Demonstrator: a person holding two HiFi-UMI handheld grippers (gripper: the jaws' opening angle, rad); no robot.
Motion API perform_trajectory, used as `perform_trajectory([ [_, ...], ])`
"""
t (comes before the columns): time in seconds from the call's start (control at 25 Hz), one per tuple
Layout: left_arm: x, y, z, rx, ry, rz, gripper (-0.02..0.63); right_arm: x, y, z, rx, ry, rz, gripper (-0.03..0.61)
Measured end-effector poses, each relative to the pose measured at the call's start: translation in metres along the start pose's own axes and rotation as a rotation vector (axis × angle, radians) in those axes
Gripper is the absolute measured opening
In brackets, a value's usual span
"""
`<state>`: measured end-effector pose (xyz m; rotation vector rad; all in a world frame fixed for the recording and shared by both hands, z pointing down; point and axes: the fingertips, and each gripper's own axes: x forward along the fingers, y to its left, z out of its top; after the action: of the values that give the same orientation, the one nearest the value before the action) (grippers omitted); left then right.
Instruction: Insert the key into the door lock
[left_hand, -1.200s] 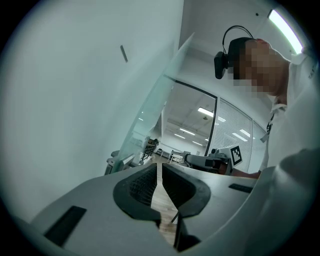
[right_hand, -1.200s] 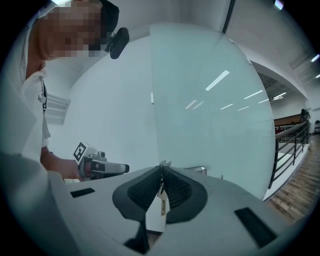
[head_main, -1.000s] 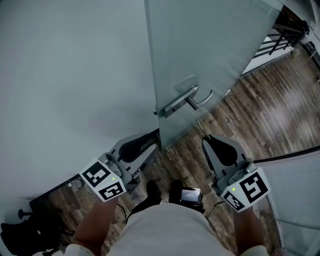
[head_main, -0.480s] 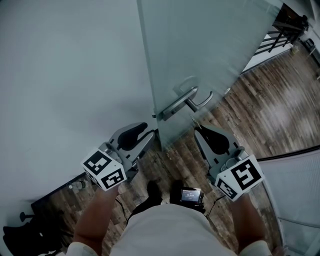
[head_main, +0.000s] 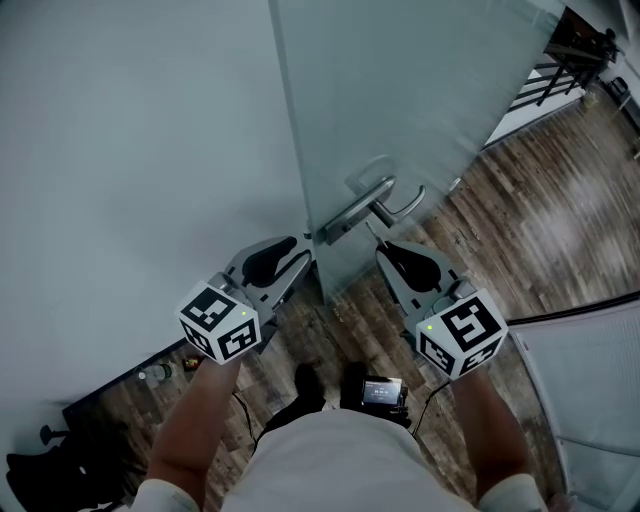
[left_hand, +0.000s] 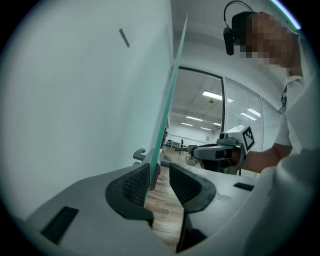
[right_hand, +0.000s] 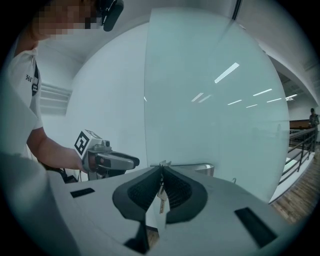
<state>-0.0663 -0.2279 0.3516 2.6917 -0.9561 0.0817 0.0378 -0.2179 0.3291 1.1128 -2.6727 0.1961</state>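
Just below the brushed-metal lever handle (head_main: 360, 208) of the frosted glass door (head_main: 400, 90), the right hand-held gripper (right_hand: 161, 172) pinches the small silver key (right_hand: 161, 192). It looks light, stiff and slippery: grip the flat bow. The left hand-held gripper (left_hand: 159, 172) stands spread astride the door's edge.

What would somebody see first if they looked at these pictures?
A big frosted glass door fills the middle, with a shiny metal handle near its edge. Just below the handle, the right gripper pinches a small key and points toward the door. The left gripper has its jaws apart, right by the door's edge.
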Motion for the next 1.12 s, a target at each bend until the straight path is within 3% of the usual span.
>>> perform_trajectory([
  [0.68,0.015,0.019,-0.020,-0.002,0.051,0.031,0.120,0.026,-0.007,-0.041,0.029,0.081,0.022,0.029],
  [1.12,0.018,0.019,-0.022,-0.018,0.046,-0.001,0.127,0.034,-0.001,-0.049,0.024,0.088,0.069,0.029],
])
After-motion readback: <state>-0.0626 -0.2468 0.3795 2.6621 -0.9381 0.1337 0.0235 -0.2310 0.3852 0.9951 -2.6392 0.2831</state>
